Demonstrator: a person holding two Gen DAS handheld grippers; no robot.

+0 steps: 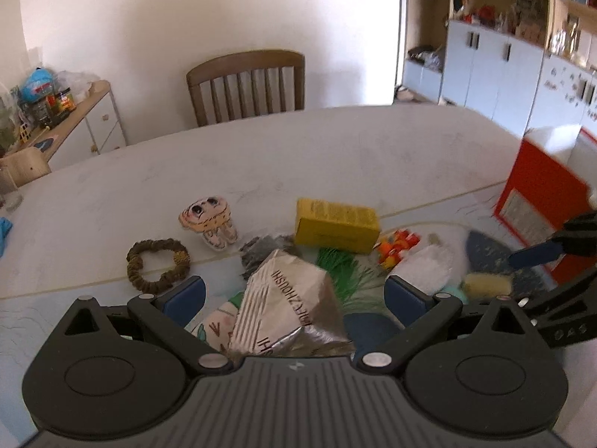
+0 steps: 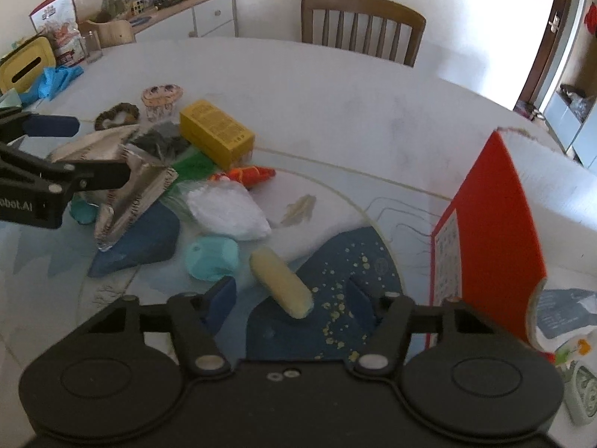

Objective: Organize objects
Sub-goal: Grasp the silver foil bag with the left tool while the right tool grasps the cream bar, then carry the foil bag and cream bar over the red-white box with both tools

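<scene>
My left gripper (image 1: pixel 294 295) is open with its jaws wide on either side of a silver foil packet (image 1: pixel 291 310), without pinching it; from the right wrist view the packet (image 2: pixel 127 186) lies under that gripper (image 2: pixel 74 142). My right gripper (image 2: pixel 291 295) is open around a pale yellow cylindrical snack (image 2: pixel 281 285) lying on the mat. A yellow box (image 1: pixel 335 226), a white bag (image 2: pixel 227 207), an orange-red packet (image 2: pixel 250 175), a teal disc (image 2: pixel 212 257), a brown scrunchie (image 1: pixel 158 265) and a cartoon figure sticker (image 1: pixel 209 222) lie on the table.
A tall red box (image 2: pixel 488 246) stands at the right, close to my right gripper. A wooden chair (image 1: pixel 248 86) is behind the white table (image 1: pixel 335 149). A sideboard (image 2: pixel 186 11) with clutter is at the far left; blue gloves (image 2: pixel 56 78) lie on the table's left edge.
</scene>
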